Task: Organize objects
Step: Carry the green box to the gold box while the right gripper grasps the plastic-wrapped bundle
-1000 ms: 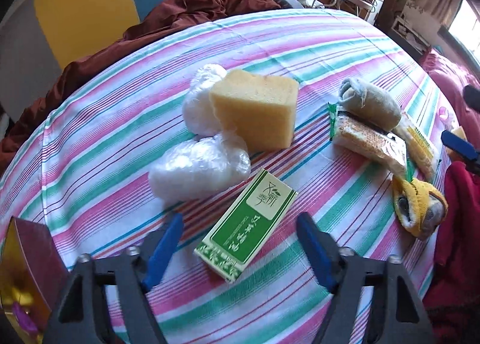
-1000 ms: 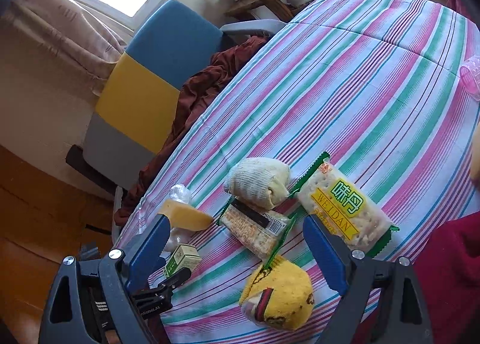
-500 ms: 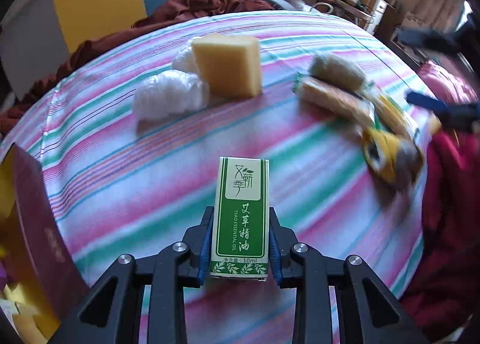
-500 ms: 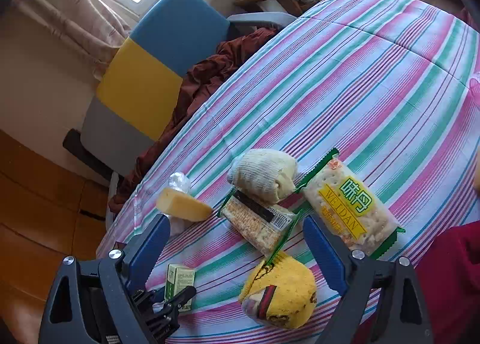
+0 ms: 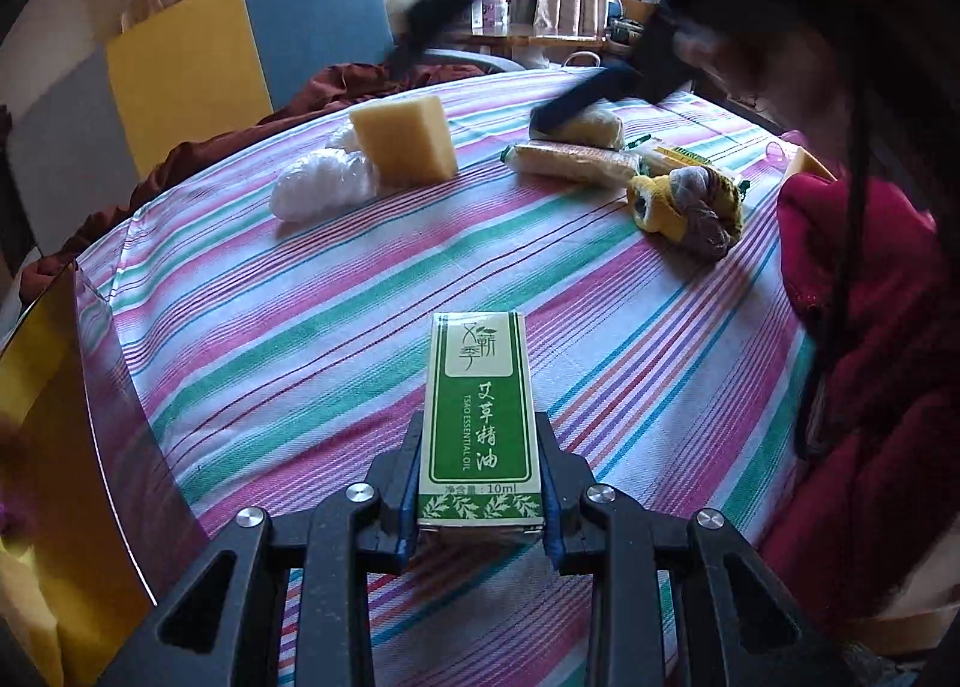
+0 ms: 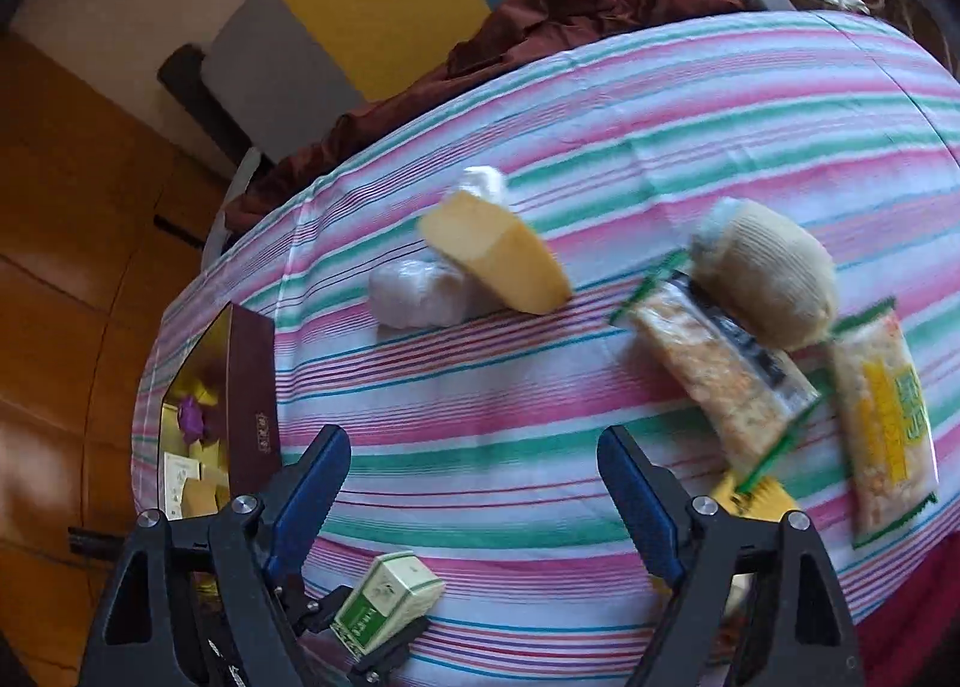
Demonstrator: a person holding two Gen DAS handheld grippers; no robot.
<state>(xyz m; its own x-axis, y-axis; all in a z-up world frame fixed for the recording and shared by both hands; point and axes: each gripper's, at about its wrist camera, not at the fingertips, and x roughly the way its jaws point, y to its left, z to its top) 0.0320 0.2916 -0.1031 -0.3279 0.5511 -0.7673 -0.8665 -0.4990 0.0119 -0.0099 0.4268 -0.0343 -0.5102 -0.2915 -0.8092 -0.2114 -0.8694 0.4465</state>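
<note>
My left gripper [image 5: 480, 483] is shut on a green and white essential oil box [image 5: 478, 417] and holds it above the striped tablecloth [image 5: 336, 327]; the box also shows in the right wrist view [image 6: 384, 606]. My right gripper [image 6: 468, 477] is open and empty above the cloth. A yellow sponge [image 5: 405, 138], white plastic bundles [image 5: 321, 186], a beige rolled sock [image 6: 765, 279], two cracker packets [image 6: 726, 381] [image 6: 888, 423] and a yellow sock ball [image 5: 684, 201] lie on the cloth.
An open box with a maroon wall and gold lining [image 6: 249, 393] stands at the table's left edge, holding small items. A red garment [image 5: 870, 357] lies at the right edge. A blue and yellow chair [image 5: 240, 45] with brown cloth stands behind the table.
My left gripper closed on the green box, lifted it and drew it back toward the near left. My right gripper swung left and now looks over the table's left part.
</note>
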